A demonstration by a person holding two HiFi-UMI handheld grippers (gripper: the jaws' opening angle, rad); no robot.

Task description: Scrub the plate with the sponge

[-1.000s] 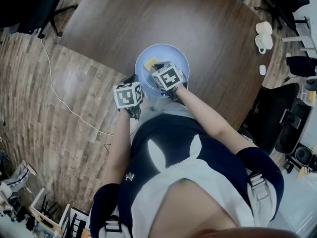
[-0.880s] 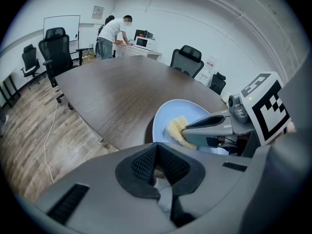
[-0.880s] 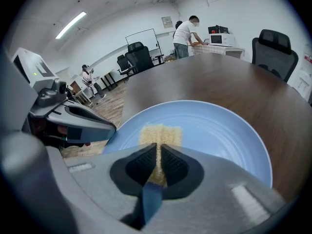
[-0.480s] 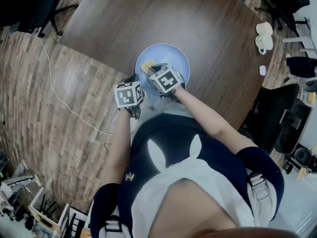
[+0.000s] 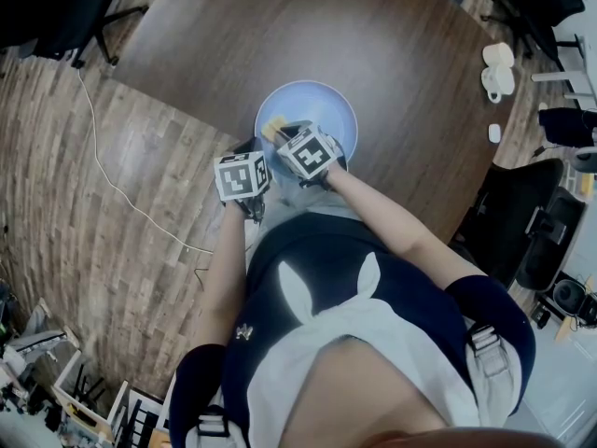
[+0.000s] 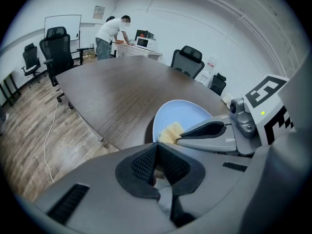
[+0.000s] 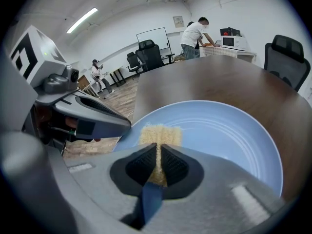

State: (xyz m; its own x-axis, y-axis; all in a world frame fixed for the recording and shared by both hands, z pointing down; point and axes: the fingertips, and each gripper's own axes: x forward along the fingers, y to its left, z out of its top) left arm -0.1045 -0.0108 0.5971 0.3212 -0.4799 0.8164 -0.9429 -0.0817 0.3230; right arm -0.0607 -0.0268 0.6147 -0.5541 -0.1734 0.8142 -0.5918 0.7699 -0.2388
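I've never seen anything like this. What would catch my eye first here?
Most striking is the pale blue plate near the edge of the dark brown table. On it is a yellow sponge, pinched in the right gripper, which carries a cube of black-and-white square markers.

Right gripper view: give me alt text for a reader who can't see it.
The right gripper is shut on a yellow sponge over a light blue plate on a dark wooden table. The left gripper reaches to the plate's left rim; office chairs and people stand far behind.
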